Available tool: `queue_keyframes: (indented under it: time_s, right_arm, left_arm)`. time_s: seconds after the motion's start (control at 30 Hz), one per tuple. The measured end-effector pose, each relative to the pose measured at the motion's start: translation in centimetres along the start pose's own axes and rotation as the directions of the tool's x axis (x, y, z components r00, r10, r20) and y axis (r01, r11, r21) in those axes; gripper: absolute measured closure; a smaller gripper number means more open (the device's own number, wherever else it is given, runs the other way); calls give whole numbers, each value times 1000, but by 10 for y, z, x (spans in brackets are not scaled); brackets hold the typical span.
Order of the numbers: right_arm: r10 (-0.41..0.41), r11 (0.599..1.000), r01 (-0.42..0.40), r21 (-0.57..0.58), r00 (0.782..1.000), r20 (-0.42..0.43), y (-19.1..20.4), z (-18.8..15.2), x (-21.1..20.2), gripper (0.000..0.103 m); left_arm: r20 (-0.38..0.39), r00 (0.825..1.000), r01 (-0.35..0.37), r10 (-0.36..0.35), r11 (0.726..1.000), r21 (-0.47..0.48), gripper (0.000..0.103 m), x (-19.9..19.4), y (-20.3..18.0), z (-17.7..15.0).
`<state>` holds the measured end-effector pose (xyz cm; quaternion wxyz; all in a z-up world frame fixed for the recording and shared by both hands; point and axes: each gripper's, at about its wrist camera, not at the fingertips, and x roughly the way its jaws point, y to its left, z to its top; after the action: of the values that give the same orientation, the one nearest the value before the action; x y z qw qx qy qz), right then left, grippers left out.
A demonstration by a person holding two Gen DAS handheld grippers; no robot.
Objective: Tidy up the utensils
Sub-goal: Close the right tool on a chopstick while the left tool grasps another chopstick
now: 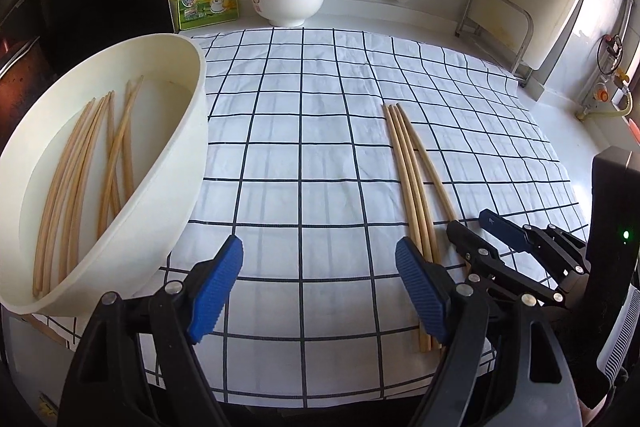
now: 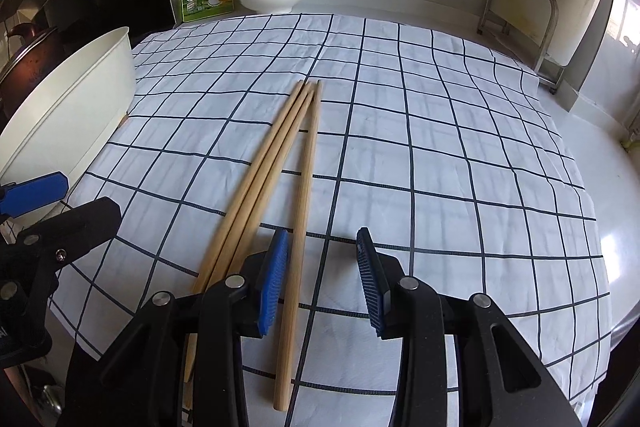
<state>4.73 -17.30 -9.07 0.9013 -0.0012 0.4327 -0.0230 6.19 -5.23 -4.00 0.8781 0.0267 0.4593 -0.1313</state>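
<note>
Checked cloth point(image 2: 440, 147): most chopsticks in the tub point(image 1: 188, 155), four loose chopsticks point(image 2: 280, 163) at six o'clock.
Left gripper point(image 1: 320, 287) gapes empty; right gripper point(image 2: 322, 279) straddles one, not clamped.

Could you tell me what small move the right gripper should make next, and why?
Probably ease the right gripper down and close on the separate chopstick. That stick already lies between its open pads, apart from the other three chopsticks on the checked cloth, and the white tub already holds others.
</note>
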Motion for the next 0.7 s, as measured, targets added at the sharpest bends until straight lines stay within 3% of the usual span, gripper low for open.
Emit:
queue_keyframes:
  time_s: [0.27, 0.7]
  right_arm:
    - [9, 1000, -9, -12, 1000, 3, -1, 1, 0, 96]
    - [-16, 997, 15, 74, 1000, 5, -39, -11, -8, 96]
  left_arm:
    - [-23, 1000, -6, 6, 1000, 12, 26, 9, -6, -1]
    - [-39, 999, -2, 4, 999, 47, 26, 22, -22, 2]
